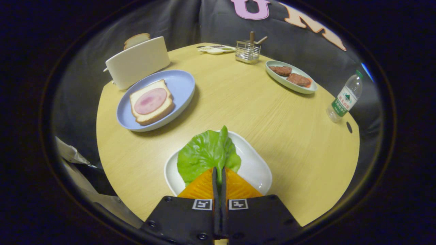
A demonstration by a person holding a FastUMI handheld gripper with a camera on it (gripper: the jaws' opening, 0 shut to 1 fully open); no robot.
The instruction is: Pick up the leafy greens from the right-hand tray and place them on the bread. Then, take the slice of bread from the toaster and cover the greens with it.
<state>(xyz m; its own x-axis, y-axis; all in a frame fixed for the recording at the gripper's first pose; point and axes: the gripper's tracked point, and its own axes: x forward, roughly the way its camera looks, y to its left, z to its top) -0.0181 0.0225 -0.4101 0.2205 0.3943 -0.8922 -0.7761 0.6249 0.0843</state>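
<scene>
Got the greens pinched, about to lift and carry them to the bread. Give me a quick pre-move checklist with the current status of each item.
1. Grip: gripper fingers closed on the lettuce leaf, stem between them: ok.
2. Leaf free of the white tray: cannot tell; it hangs over the tray.
3. Target ready: bread slice with ham lies flat on the blue plate: ok.
4. Path from tray to plate across the table: bare, ok.
5. Second slice waiting in the toaster: ok.
</scene>
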